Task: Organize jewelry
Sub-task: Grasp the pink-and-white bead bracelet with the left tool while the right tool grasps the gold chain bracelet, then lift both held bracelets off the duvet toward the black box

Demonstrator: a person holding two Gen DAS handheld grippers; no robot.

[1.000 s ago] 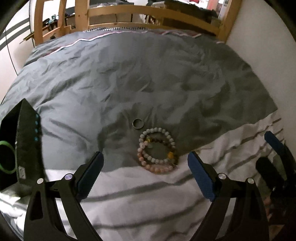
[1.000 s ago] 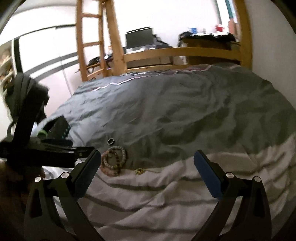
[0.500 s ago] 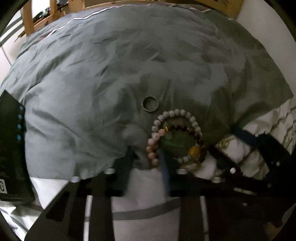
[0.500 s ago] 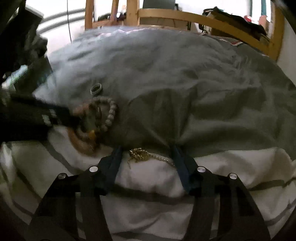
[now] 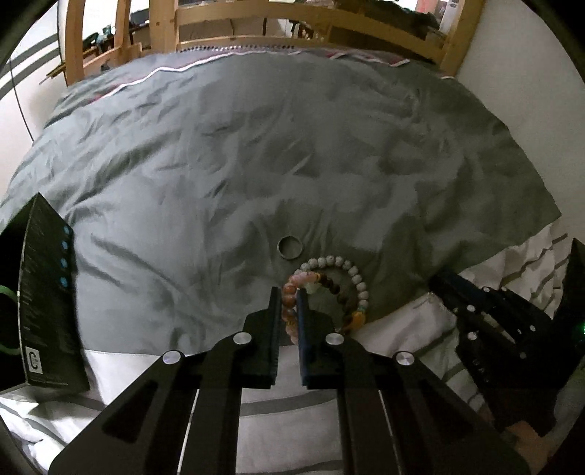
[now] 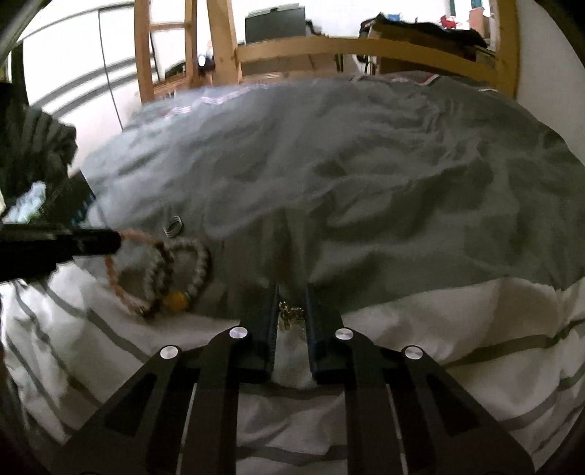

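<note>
Wide open grey duvet (image 5: 292, 146) beyond the jewelry, plenty of room there. On the left a black box (image 5: 44, 310) stands upright, blocking that side. The wooden bed rail (image 5: 292, 22) closes the far end, wall (image 5: 530, 91) on the right.

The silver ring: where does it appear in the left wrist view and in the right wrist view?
Left wrist view: the ring lies on the grey duvet, at centre, just above the bead bracelets.
Right wrist view: the ring lies left of centre, blurred, above the bracelets.
Shared landmark: the bracelets, next to the ring in both views.
</note>
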